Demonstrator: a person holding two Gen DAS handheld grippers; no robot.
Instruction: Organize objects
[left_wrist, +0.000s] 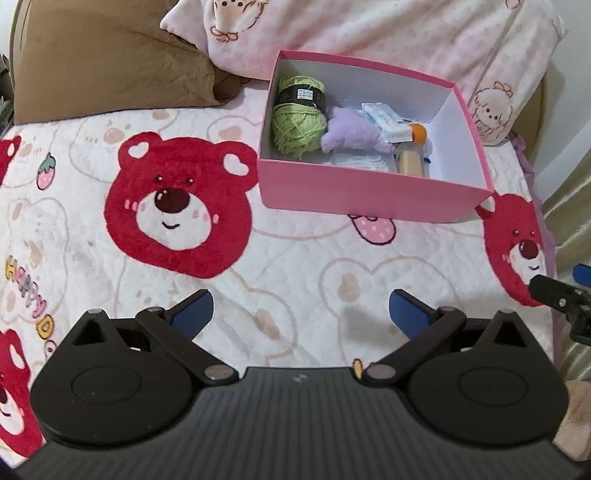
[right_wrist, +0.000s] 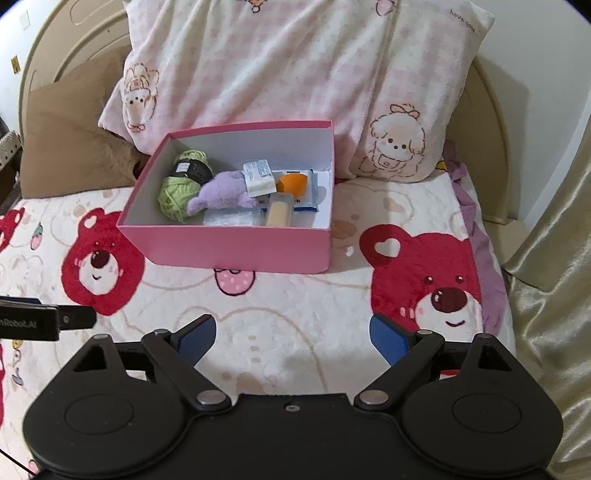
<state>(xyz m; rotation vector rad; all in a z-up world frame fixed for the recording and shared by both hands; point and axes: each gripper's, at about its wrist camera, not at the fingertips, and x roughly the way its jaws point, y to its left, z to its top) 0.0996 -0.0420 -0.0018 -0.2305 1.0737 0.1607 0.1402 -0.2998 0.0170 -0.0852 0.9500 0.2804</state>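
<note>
A pink box (left_wrist: 362, 195) (right_wrist: 236, 251) stands open on the bear-print blanket, ahead of both grippers. Inside lie a green yarn ball (left_wrist: 295, 125) (right_wrist: 177, 195), a purple plush toy (left_wrist: 351, 134) (right_wrist: 221, 194), a white packet (left_wrist: 384, 120) (right_wrist: 258, 177), an orange ball (left_wrist: 419, 133) (right_wrist: 291, 182) and a beige cylinder (left_wrist: 408, 160) (right_wrist: 279, 214). My left gripper (left_wrist: 301, 314) is open and empty above the blanket, short of the box. My right gripper (right_wrist: 293, 338) is open and empty, also short of the box.
A pink-checked pillow (right_wrist: 295, 74) (left_wrist: 369, 33) leans behind the box. A brown cushion (left_wrist: 107, 62) (right_wrist: 70, 147) lies at the back left. The bed edge and a gold curtain (right_wrist: 554, 258) are at the right. The other gripper shows at each view's side (left_wrist: 557, 295) (right_wrist: 44, 321).
</note>
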